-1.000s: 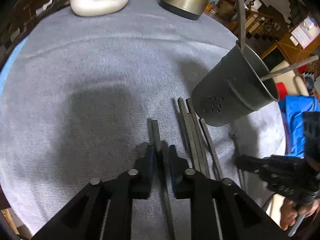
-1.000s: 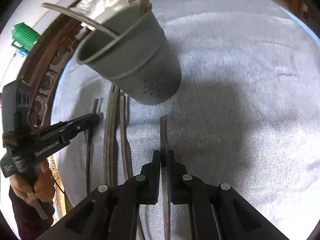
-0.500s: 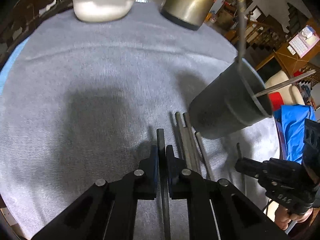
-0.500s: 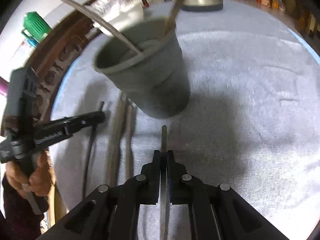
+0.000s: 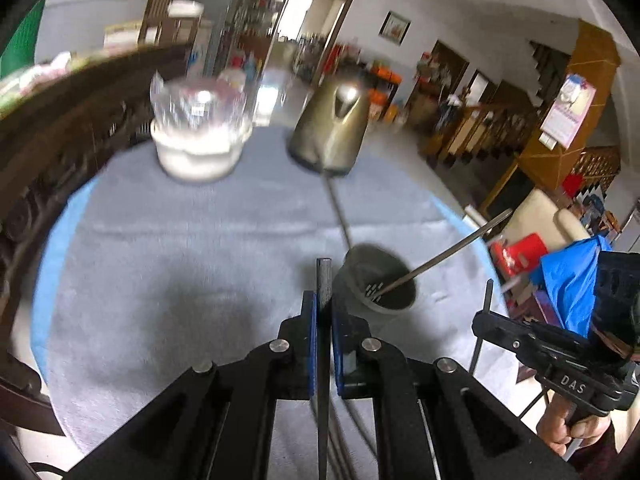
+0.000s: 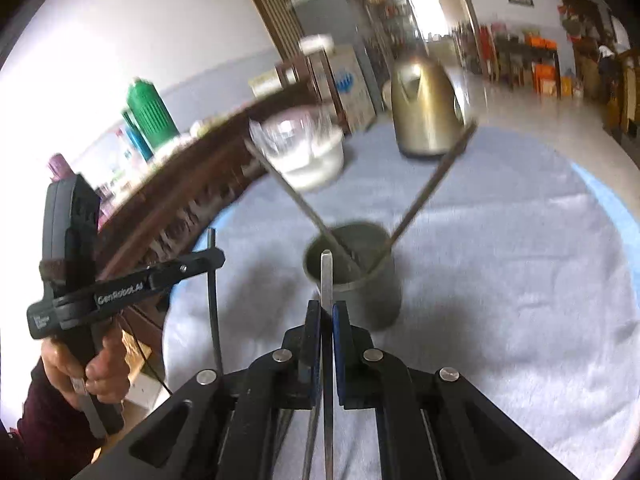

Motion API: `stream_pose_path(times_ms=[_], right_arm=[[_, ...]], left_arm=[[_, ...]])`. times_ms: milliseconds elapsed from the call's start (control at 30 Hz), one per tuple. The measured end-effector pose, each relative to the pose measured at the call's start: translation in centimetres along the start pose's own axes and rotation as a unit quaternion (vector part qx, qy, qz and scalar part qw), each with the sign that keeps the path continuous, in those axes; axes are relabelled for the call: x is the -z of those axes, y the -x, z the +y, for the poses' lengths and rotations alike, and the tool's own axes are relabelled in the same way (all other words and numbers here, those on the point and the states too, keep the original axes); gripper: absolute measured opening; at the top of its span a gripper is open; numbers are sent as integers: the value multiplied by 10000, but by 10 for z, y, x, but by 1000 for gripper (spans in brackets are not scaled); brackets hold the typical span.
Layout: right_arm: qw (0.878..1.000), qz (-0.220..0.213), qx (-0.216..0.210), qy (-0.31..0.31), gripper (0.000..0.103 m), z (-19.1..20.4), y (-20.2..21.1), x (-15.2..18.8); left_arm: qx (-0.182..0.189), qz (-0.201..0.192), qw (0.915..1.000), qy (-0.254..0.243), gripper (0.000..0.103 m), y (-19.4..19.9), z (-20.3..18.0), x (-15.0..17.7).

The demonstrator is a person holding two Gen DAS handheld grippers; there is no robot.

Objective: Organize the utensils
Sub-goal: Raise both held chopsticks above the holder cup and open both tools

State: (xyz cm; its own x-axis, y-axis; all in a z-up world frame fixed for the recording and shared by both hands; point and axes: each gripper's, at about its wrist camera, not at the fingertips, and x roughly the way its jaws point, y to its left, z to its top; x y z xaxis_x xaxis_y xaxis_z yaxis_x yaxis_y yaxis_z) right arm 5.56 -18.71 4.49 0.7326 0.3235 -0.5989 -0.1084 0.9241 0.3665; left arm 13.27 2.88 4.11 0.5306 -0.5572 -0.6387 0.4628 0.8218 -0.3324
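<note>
A dark grey utensil cup [image 5: 376,284] stands on the grey cloth with two utensil handles sticking out; it also shows in the right wrist view [image 6: 356,276]. My left gripper [image 5: 324,312] is shut on a dark utensil handle [image 5: 323,280], lifted and tilted up, just left of the cup. My right gripper [image 6: 327,320] is shut on a thin metal utensil [image 6: 327,276], raised in front of the cup. The left gripper with its utensil also shows in the right wrist view [image 6: 210,258]. The right gripper also shows in the left wrist view [image 5: 486,322], holding a thin utensil.
A gold kettle [image 5: 330,132] and a white bowl holding clear glass [image 5: 198,148] stand at the far side of the round table [image 5: 160,240]. A dark wooden carved rail [image 6: 180,196] borders the left. A blue cloth [image 5: 568,276] lies off the table at right.
My left gripper has shut on its utensil. Both grippers have lifted their utensils off the cloth and tilted upward; the views now look across the table and the cup appears farther and upright.
</note>
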Motion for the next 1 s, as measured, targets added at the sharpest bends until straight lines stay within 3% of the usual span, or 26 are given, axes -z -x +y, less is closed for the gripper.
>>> stream_pose_path(times_ms=[300, 533, 1000], right_arm=[[9956, -905, -171, -165, 6, 5, 42, -19], [9883, -1467, -206, -354, 6, 7, 64, -31], [9579, -2774, 199, -719, 6, 6, 96, -69]], left_arm=[[26, -765, 9970, -146, 7, 46, -26, -13], [-3, -1248, 9921, -134, 7, 60, -37, -21], [-65, -2321, 9727, 63, 7, 86, -56, -56]])
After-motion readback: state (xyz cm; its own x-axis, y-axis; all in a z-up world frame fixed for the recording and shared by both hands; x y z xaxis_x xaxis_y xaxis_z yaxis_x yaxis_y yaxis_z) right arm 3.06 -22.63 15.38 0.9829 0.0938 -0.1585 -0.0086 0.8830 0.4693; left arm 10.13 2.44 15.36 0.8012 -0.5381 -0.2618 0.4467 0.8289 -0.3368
